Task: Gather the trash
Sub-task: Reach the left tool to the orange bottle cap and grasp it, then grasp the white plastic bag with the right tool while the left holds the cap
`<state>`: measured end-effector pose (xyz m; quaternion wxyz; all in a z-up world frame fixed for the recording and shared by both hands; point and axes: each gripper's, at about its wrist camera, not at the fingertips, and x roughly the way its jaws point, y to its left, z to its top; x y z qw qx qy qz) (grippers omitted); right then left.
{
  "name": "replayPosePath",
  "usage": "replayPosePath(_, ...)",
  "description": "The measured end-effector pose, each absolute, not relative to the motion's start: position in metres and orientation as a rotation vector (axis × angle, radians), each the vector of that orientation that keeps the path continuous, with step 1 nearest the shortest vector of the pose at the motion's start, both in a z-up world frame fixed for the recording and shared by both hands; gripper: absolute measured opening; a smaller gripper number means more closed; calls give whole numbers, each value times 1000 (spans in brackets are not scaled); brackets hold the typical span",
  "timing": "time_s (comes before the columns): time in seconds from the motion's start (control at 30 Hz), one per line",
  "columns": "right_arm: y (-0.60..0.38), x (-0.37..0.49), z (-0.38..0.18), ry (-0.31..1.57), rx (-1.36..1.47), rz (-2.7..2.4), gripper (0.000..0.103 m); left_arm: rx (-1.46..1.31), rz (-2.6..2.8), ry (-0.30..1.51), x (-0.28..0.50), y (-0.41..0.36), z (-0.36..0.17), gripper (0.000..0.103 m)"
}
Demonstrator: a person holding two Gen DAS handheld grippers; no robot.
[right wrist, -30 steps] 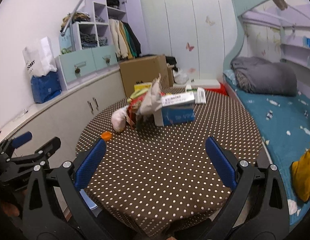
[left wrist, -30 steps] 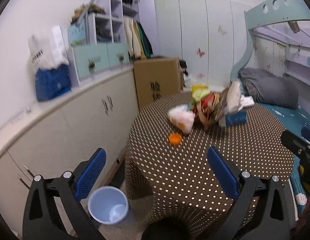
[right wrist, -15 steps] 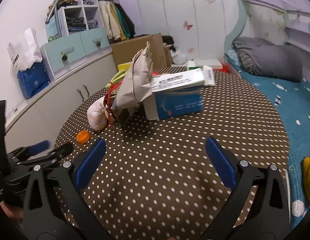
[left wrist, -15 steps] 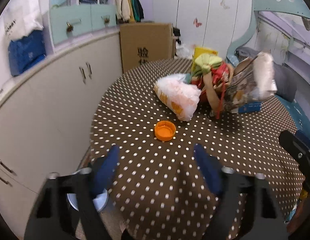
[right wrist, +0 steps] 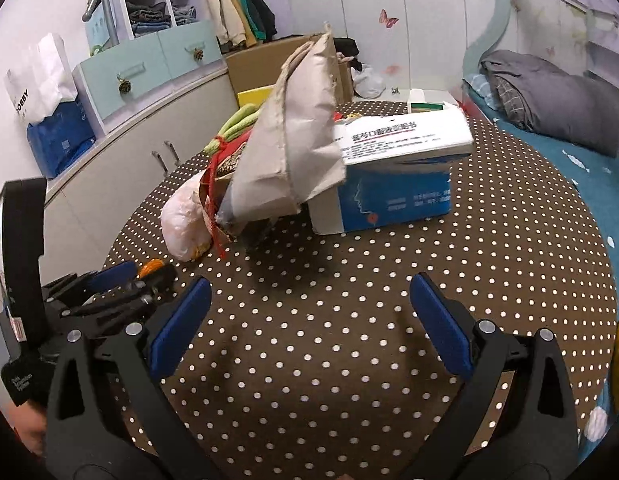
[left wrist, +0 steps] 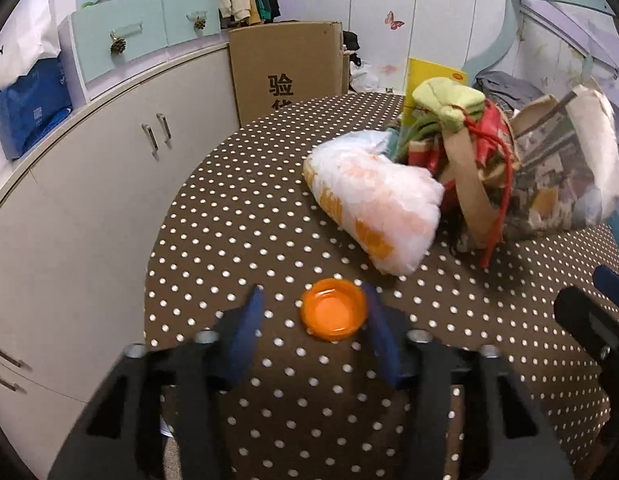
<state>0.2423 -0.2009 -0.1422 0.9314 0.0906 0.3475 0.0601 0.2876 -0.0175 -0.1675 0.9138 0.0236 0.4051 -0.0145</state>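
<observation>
Left tongs (left wrist: 311, 312) have been closing around an orange cap (left wrist: 334, 309); right tongs (right wrist: 309, 300) gape empty; a trash heap (left wrist: 469, 168) lies just behind on the dotted surface (left wrist: 249, 216).

Round table (left wrist: 237, 216) under brown white-dotted cloth. On it: orange cap (left wrist: 334, 314) near the edge, white-orange plastic bag (left wrist: 373, 204), heap of bags and paper (right wrist: 293, 148) touching it, blue-white box (right wrist: 393, 184) beside the heap.
</observation>
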Motion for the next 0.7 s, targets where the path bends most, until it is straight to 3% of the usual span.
replayPosePath(0.03,-198,242,-141,712,177,124,97,47,-26,836,287,-16,-167,29)
replayPosePath(0.23,-173,239,-133,704,147,163,97,1,-21,794,270,9,-156,29)
replayPosePath(0.4,-135,243,-125,724,116,253,91,-75,25,738,252,51,-137,29)
replayPosePath(0.5,-110,248,-117,717,83,305,81,-105,58,720,251,74,-131,29)
replayPosePath(0.7,-66,274,-105,674,4,346,80,-151,80,730,265,107,-131,29)
